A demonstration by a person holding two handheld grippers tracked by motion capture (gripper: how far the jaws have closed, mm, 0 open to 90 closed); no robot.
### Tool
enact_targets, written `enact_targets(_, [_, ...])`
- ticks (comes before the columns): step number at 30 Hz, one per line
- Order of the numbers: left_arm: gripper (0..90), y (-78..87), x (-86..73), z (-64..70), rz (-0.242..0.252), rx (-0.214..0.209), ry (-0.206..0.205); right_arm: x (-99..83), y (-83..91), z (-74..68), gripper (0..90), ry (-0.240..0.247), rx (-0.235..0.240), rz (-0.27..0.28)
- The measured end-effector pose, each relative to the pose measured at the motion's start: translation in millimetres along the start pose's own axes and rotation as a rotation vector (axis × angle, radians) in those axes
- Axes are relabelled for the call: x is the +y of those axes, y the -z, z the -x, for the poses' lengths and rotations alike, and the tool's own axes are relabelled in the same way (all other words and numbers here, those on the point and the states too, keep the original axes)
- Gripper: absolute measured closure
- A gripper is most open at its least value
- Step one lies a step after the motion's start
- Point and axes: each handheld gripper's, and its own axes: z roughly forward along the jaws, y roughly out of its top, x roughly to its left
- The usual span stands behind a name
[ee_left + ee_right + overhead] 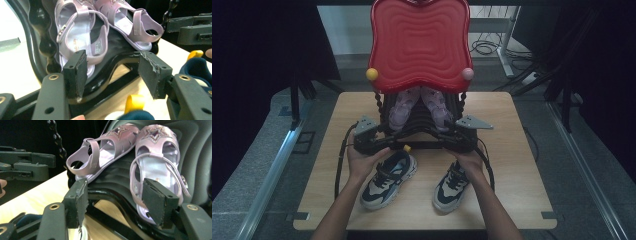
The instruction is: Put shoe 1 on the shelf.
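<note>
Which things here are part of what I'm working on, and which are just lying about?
In play: lilac sandals on the black lower shelf; left gripper and right gripper, both open, aimed at them.
Lying about: two sneakers on the table; red top tray.

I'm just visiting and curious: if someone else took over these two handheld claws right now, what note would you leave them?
Left gripper: open, empty, aimed at the lilac sandals.
Right gripper: open, empty, aimed at them too.
The sandals lie tilted on the black lower shelf of the shoe rack, under its red top.
Two sneakers sit on the table by the hands.
Done: nothing gripped yet.
Left: probably closing on a sandal.
</note>
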Motion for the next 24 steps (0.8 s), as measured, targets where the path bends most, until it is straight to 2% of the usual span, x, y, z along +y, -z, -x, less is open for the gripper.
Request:
enact_targets(7, [39.9,14.4,-15.9,-1.2,-0.01,-0.026,0.029,-9.7,18.6,-0.3,38.3,-0.011,0.027,-0.014])
enact_targets(18, [39.8,38.6,-36.3,0.6,-0.006,-0.028,0.066,-27.1,46.9,-1.7,39.2,-0.002,0.047,-0.014])
enact_targets(24, [39.7,47.0,-53.3,6.5,-0.017,-0.042,0.092,-38.9,61.1,6.2,39.0,-0.031,0.046,-0.013])
